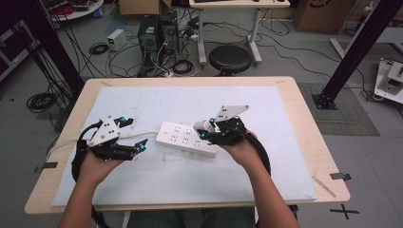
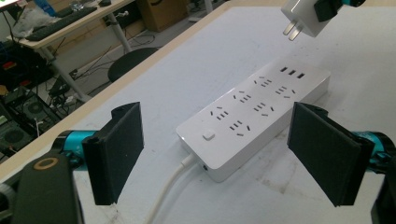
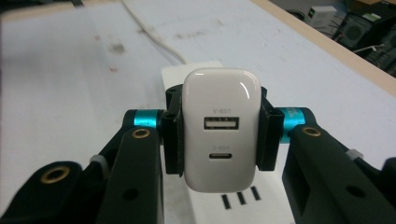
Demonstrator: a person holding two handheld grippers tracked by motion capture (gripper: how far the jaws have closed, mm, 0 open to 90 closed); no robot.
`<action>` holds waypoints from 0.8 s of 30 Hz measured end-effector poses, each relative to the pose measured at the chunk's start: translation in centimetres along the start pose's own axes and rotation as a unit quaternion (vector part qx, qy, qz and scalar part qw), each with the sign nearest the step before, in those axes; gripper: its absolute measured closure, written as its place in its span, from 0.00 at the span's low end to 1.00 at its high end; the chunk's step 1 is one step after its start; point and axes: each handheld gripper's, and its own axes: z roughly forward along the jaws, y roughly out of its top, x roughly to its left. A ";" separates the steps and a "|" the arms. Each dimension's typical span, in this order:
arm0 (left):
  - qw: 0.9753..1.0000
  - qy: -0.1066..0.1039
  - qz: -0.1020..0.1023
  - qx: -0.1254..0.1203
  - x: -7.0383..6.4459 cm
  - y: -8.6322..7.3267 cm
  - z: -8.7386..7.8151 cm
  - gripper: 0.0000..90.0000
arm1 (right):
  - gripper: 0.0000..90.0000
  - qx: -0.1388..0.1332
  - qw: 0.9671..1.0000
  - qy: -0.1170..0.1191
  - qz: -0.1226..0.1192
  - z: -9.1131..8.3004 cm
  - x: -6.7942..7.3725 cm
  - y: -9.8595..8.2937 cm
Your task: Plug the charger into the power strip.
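Note:
A white power strip point(image 1: 187, 138) lies in the middle of the white mat, and its cord point(image 2: 166, 196) runs off toward the left. My left gripper point(image 1: 134, 134) stands open just left of the strip's switch end. In the left gripper view its jaws point(image 2: 222, 154) are spread wide, one to each side of the power strip point(image 2: 254, 116), touching nothing. My right gripper point(image 1: 205, 130) is shut on a white USB charger point(image 1: 201, 126) and holds it above the strip's right half. The charger point(image 3: 221, 130) sits squarely between the pads point(image 3: 268, 135), ports facing the camera. Its prongs point(image 2: 292, 31) hang clear above the sockets.
The white mat point(image 1: 190, 180) covers most of the wooden table point(image 1: 309, 137). A black stool point(image 1: 230, 58) stands beyond the far edge, among cables and computer boxes on the floor. Black frame posts point(image 1: 351, 52) rise at the right and left.

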 end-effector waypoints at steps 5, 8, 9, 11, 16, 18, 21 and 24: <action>1.000 0.000 -0.004 -0.001 0.0 -0.3 -0.1 0.21 | 0.70 0.047 0.999 -0.011 -0.021 0.5 -0.6 0.7; 1.000 -0.003 -0.001 0.003 0.0 -0.4 0.0 0.21 | 0.70 0.072 0.997 -0.008 -0.032 0.9 -1.3 1.0; 1.000 -0.004 0.002 0.006 -0.1 -0.4 0.0 0.21 | 0.70 0.083 0.996 -0.008 -0.035 1.1 -1.4 1.2; 1.000 -0.006 0.003 0.008 -0.1 -0.6 0.0 0.21 | 0.70 0.104 0.994 -0.001 -0.042 1.6 -1.9 1.5; 1.000 -0.006 0.002 0.012 -0.1 -0.7 -0.2 0.21 | 0.70 0.158 0.985 0.022 -0.065 3.1 -2.8 2.5; 1.000 -0.007 0.003 0.014 -0.1 -0.8 -0.4 0.21 | 0.70 0.178 0.981 0.034 -0.071 3.8 -3.1 2.9; 1.000 -0.008 0.006 0.016 -0.2 -0.9 -0.4 0.21 | 0.70 0.211 0.973 0.052 -0.082 5.0 -3.6 3.6; 1.000 -0.009 0.004 0.018 -0.2 -1.1 -0.5 0.21 | 0.70 0.232 0.967 0.060 -0.088 5.5 -3.8 3.9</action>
